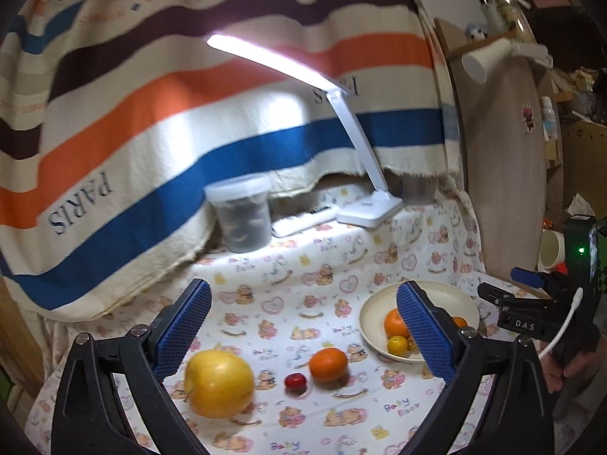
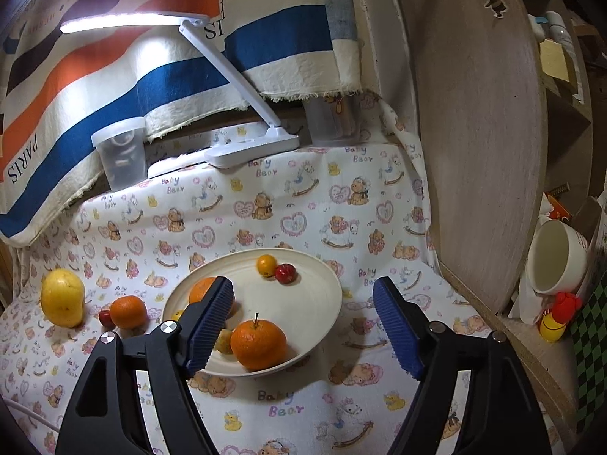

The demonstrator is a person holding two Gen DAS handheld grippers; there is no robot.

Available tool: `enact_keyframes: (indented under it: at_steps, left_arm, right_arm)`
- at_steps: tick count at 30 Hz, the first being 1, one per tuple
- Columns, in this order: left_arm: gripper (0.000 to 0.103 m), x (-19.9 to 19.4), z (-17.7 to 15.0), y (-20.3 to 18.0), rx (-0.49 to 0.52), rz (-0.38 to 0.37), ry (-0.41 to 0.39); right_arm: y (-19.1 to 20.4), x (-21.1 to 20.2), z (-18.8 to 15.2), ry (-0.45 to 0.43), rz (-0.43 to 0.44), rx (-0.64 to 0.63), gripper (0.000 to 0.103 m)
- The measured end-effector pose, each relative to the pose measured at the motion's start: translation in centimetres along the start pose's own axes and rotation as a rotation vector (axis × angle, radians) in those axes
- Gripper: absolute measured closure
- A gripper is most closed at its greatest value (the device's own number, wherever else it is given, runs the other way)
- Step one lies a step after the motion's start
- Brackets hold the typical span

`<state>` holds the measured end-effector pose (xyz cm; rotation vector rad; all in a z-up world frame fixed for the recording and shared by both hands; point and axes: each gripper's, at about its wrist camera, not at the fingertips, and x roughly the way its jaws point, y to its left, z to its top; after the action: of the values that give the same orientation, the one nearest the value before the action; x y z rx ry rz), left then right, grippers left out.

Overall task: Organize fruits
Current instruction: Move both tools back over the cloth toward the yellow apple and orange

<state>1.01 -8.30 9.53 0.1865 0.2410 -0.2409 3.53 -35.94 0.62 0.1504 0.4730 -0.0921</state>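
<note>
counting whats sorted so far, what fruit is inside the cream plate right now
In the cream plate: two oranges, a small yellow fruit, a small red fruit. The right tongs finger covers other yellowish pieces, so the count may be incomplete.

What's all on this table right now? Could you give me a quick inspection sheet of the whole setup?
Surface: bear-print cloth covers the table.
Job's things: cream plate holds an orange with stem, a second orange, small yellow fruit and small red fruit. On the cloth: large yellow fruit, red fruit, orange.
Clutter: lit desk lamp, lidded tub.
Grippers: left gripper and right gripper open, empty.
Cables: white cable on the right gripper.
Surroundings: striped blanket, white cup.
</note>
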Motion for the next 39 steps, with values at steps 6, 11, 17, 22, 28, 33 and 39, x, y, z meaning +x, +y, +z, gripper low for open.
enact_keyframes:
  at_steps: [6, 11, 17, 22, 28, 33, 39]
  left_arm:
    - [0.004, -1.4, -1.0, 1.5, -0.011, 0.024, -0.031]
    - [0.004, -1.6, -1.8, 2.7, -0.022, 0.062, -0.039]
    - [0.004, -1.7, -2.4, 5.3, -0.070, 0.122, -0.064]
    - [0.004, -0.4, -3.7, 8.9, -0.173, 0.159, -0.045]
    - [0.004, 2.4, -5.7, 12.1, -0.245, 0.166, 0.055]
    - [0.004, 4.2, -7.1, 14.1, -0.366, 0.079, 0.153]
    - [0.004, 6.0, -8.9, 15.1, -0.482, 0.001, 0.246]
  right_arm:
    - [-0.2, 0.0, 0.0, -0.002, -0.005, 0.002, 0.024]
    - [-0.1, -0.3, 0.0, -0.032, -0.007, -0.008, 0.018]
    - [0.2, -0.3, -0.2, -0.026, 0.007, -0.019, 0.018]
    - [0.0, -0.3, -0.2, -0.030, 0.021, -0.008, 0.018]
    - [-0.1, -0.2, 0.0, -0.050, 0.037, -0.020, 0.018]
    - [0.3, -0.6, 0.4, -0.071, 0.001, -0.027, 0.018]
    - [2.4, -1.7, 2.4, -0.053, 0.066, -0.012, 0.018]
